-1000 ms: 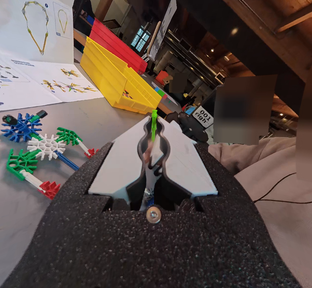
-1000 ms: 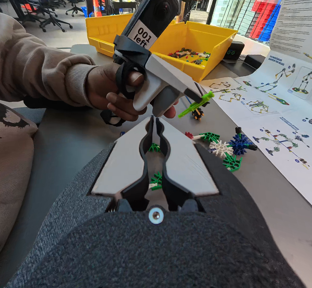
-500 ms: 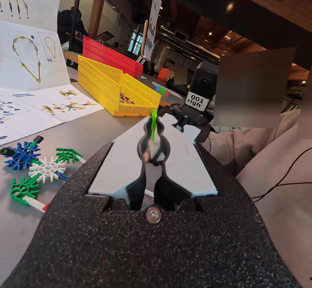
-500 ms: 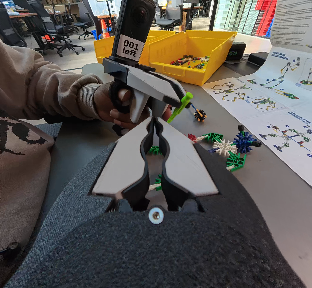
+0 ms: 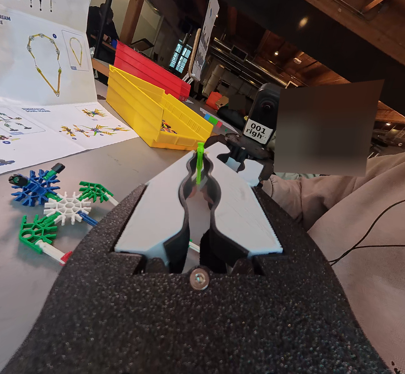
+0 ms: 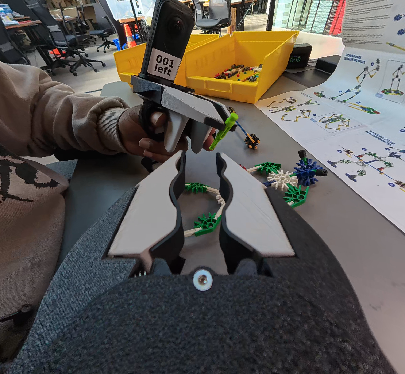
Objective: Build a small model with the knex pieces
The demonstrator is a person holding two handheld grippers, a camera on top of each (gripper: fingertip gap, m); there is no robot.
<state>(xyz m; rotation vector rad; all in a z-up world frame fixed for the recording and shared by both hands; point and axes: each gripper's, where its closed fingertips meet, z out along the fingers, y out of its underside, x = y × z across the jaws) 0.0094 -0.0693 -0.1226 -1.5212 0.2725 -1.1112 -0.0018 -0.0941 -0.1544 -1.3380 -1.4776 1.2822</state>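
Lime-green plastic is what your left gripper (image 6: pixel 228 125) has between its tips: a short green rod (image 6: pixel 223 131), clamped near its upper end. In the right wrist view the rod hangs slanted, its long axis running from the upper right down to the lower left, and its free lower end points toward your right gripper (image 6: pixel 200 157). That gripper has its jaws apart and holds nothing. The rod's free end is just above and slightly to the right of the gap between the right fingers, near but not touching them. In the left wrist view the same rod (image 5: pixel 199 164) stands almost upright between the closed tips.

Your left hand (image 6: pixel 153 135) is raised above the grey table (image 6: pixel 328 242), and the gripper is level and points to the right. The right gripper is lower and looks across the table. Under it lies a small chain of green connectors (image 6: pixel 206 223) joined by white rods. To the right lies a cluster with a white snowflake connector (image 6: pixel 282 180) and a blue connector (image 6: pixel 305 171). A yellow bin (image 6: pixel 241 78) with small parts is behind, and an instruction sheet (image 6: pixel 350 122) lies at the right.
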